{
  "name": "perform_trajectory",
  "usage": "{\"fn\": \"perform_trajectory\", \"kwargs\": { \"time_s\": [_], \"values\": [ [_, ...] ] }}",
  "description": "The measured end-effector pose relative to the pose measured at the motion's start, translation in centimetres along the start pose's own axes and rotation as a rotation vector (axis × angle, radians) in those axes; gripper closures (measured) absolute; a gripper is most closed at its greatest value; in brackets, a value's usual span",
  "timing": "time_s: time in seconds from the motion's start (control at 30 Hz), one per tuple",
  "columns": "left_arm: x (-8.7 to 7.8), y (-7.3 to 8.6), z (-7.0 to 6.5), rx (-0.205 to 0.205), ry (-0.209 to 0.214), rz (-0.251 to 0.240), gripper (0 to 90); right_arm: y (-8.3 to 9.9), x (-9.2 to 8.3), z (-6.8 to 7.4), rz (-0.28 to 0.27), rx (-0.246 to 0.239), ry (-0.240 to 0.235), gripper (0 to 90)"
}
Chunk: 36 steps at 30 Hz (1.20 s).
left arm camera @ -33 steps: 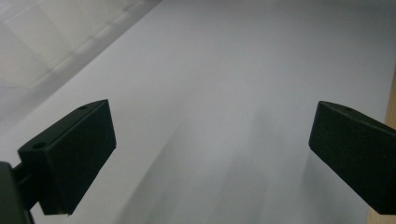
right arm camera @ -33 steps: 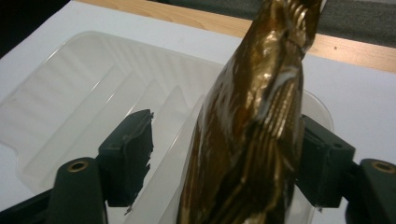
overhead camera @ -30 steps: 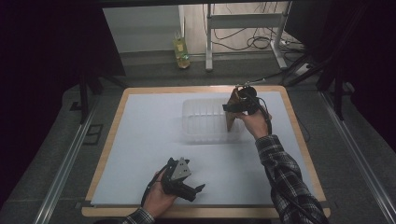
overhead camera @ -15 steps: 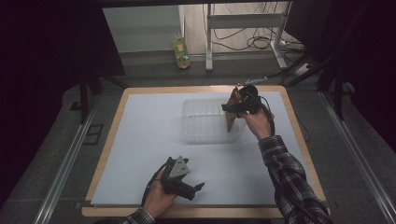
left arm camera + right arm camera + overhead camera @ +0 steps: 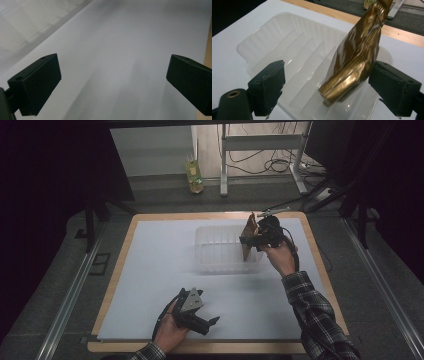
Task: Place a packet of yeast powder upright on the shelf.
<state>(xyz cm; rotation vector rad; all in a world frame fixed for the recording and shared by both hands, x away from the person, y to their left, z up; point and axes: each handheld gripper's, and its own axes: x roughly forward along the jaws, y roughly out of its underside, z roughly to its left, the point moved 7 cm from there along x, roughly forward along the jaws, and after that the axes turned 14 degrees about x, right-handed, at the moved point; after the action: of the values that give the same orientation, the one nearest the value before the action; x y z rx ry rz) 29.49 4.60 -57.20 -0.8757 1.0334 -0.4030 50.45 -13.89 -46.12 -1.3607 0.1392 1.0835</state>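
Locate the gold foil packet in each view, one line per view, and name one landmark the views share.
High view: the gold foil packet stands on end at the right end of the clear ridged tray, beside the right tool.
Left gripper view: not in it; a corner of the tray lies upper left.
Right gripper view: packet right of centre, between open jaws, its bottom in the tray.
Shared landmark: the tray.

My wooden table [image 5: 120,270] carries a white sheet [image 5: 155,270]; clear ribbed tray [image 5: 215,252] lies on the sheet's far-right part.
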Motion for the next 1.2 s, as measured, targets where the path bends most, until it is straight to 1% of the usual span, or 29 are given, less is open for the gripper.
{"fn": "perform_trajectory", "kwargs": {
  "time_s": [0.07, 0.13, 0.27, 0.43, 0.57, 0.7, 0.8, 1.0, 1.2],
  "values": [
    [0.0, 0.0, 0.0, 0.004, -0.003, 0.006, 0.0, 0.3, -0.2, 0.1, 0.001, -0.001, -0.008, 14.0],
    [0.0, 0.0, 0.0, 0.006, -0.006, 0.001, 0.0, 0.6, -0.3, 0.1, 0.002, -0.006, -0.015, 13.7],
    [-0.1, -0.1, 0.1, 0.013, -0.012, -0.003, 0.0, 1.0, -0.6, 0.3, 0.004, -0.020, -0.019, 13.0],
    [-0.1, -0.1, 0.1, 0.016, -0.016, 0.000, 0.0, 1.6, -0.8, 0.6, 0.003, -0.026, -0.030, 12.3],
    [-0.1, -0.1, 0.1, 0.015, -0.021, -0.003, 0.0, 2.2, -0.9, 0.7, 0.011, -0.033, -0.033, 11.3],
    [-0.2, -0.1, 0.1, 0.016, -0.027, -0.001, 0.0, 2.8, -1.2, 0.9, 0.013, -0.034, -0.049, 10.9],
    [-0.2, -0.2, 0.2, 0.016, -0.029, -0.004, 0.0, 3.4, -1.4, 1.1, 0.026, -0.041, -0.054, 10.8],
    [-0.3, -0.3, 0.3, 0.005, -0.035, -0.010, 0.0, 4.3, -1.7, 1.5, 0.037, -0.059, -0.066, 10.4],
    [-0.4, -0.3, 0.4, 0.005, -0.043, -0.007, 0.0, 5.5, -1.9, 1.9, 0.041, -0.072, -0.099, 8.3]
  ]
}}
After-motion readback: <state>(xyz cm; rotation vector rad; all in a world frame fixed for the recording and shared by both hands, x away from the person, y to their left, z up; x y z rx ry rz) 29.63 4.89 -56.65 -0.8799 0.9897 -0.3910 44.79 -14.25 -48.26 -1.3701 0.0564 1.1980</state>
